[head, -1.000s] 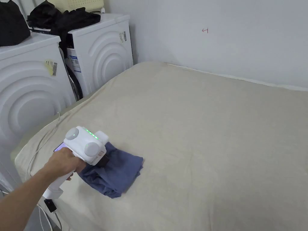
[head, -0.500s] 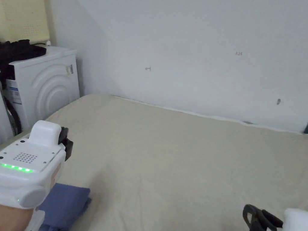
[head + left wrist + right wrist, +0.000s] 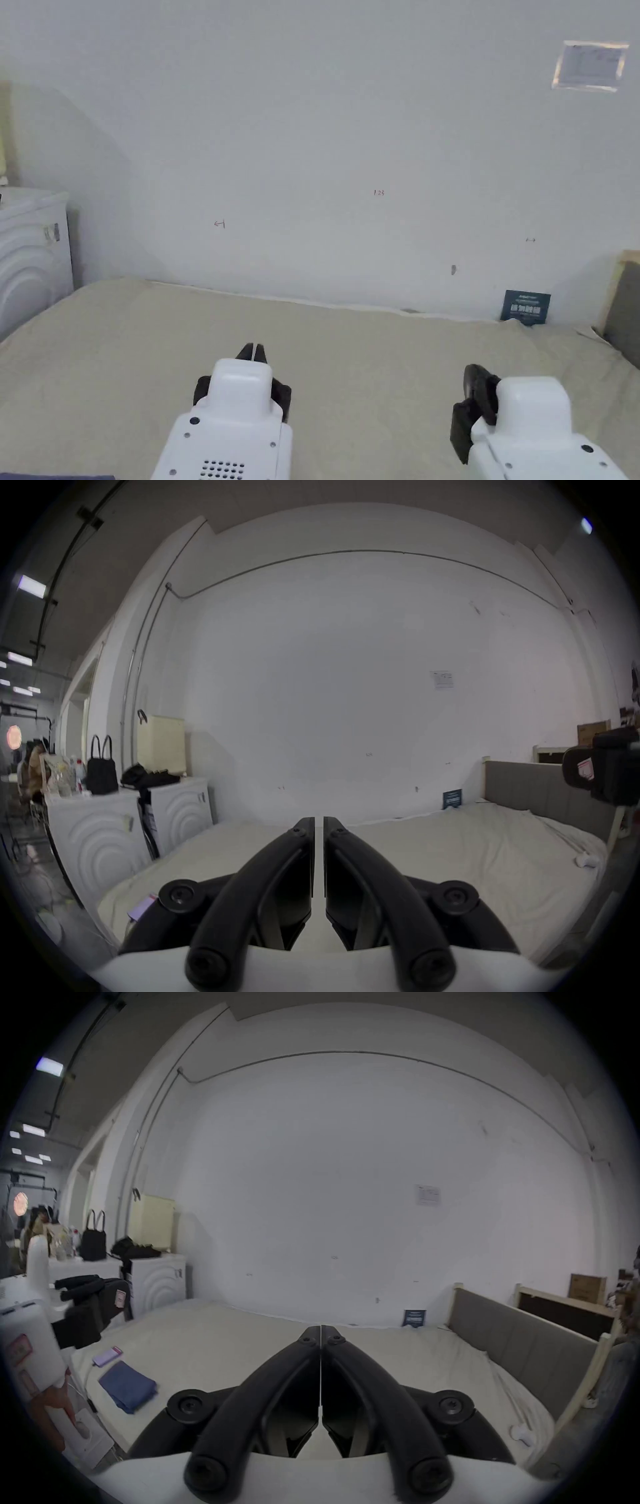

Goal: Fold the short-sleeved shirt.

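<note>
A person stands at a bed [image 3: 375, 350] covered in a plain beige sheet, holding 2 white handheld tools, each tipped with a black claw. Both are raised level above the bed and aimed at a bare white wall.

The left claw [image 3: 319, 821] has its jaws almost pressed together, with only a thin sliver of gap between them and nothing pinched. The right claw [image 3: 321, 1329] has its jaws pressed fully together, also empty.

The short-sleeved shirt [image 3: 127, 1386] is dark blue and already folded into a small, thick rectangle. Seen from the right claw, it lies low and to the left on the sheet, well apart from the jaws, near the bed's left corner. A phone [image 3: 107, 1355] with a cable lies just beyond it. Further left stand 2 white washing machines [image 3: 180, 812] with dark bags on top.

By the look of things, the folding is done and both claws are clear of the cloth.

Risks from here are small:
- The shirt sits close to the bed's corner, so a passing sleeve, claw, or tugged cable could drag it over the edge.
- The soft stack is loose, so a light brush could open its layers.
- Lowering a claw without looking could snag the sheet and shift the bundle.
</note>
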Action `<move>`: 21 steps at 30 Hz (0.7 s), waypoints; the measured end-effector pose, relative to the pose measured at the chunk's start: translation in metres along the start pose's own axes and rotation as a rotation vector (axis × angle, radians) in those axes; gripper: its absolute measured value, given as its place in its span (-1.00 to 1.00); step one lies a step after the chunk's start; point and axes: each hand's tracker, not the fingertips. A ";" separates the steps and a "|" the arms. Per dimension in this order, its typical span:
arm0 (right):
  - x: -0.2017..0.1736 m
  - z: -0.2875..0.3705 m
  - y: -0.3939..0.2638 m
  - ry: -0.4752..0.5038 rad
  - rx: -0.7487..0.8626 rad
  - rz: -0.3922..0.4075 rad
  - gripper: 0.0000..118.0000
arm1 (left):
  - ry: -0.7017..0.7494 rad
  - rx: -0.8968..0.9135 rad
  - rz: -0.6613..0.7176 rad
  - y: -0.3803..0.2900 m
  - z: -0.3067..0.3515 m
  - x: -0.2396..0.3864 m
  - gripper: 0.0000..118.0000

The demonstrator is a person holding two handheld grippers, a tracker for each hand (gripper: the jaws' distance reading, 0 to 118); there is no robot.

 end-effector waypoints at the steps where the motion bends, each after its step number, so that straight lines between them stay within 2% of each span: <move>1: -0.001 0.001 -0.008 -0.022 -0.018 -0.004 -0.99 | 0.012 -0.005 -0.003 -0.003 0.003 0.002 -0.90; 4: 0.003 -0.009 -0.017 0.002 -0.085 -0.042 -0.98 | -0.026 -0.042 0.047 -0.001 0.000 -0.004 -0.90; 7: 0.004 -0.006 -0.015 0.028 -0.023 -0.100 -0.96 | -0.015 -0.037 0.052 0.006 0.002 -0.004 -0.90; 10: -0.001 -0.006 -0.009 0.018 -0.013 -0.083 -0.93 | -0.040 -0.051 0.035 0.009 0.003 -0.001 -0.89; 11: -0.002 -0.006 -0.008 0.019 -0.009 -0.082 -0.87 | -0.043 -0.059 0.027 0.010 0.002 -0.001 -0.87; 12: -0.003 -0.007 -0.006 0.016 -0.006 -0.088 -0.61 | -0.042 -0.063 0.024 0.010 0.003 0.000 -0.80; 13: -0.005 -0.005 -0.006 -0.004 0.018 -0.104 -0.13 | -0.048 -0.066 0.026 0.010 0.004 0.001 -0.36; 14: -0.005 -0.004 -0.006 -0.008 0.034 -0.111 0.54 | -0.069 -0.077 0.038 0.011 0.003 0.001 0.22; 15: -0.004 0.000 -0.004 -0.040 -0.004 -0.117 1.00 | -0.103 -0.104 0.077 0.011 -0.001 0.001 0.96; 16: 0.001 -0.002 -0.009 -0.014 0.083 -0.120 1.00 | -0.144 -0.117 0.101 0.010 -0.004 0.000 1.00; 17: 0.003 -0.004 -0.011 -0.010 0.063 -0.121 1.00 | -0.157 -0.021 0.116 0.018 0.001 0.000 1.00; 21: 0.011 -0.007 -0.005 -0.010 0.032 -0.141 1.00 | -0.140 -0.168 0.060 0.027 -0.010 0.012 1.00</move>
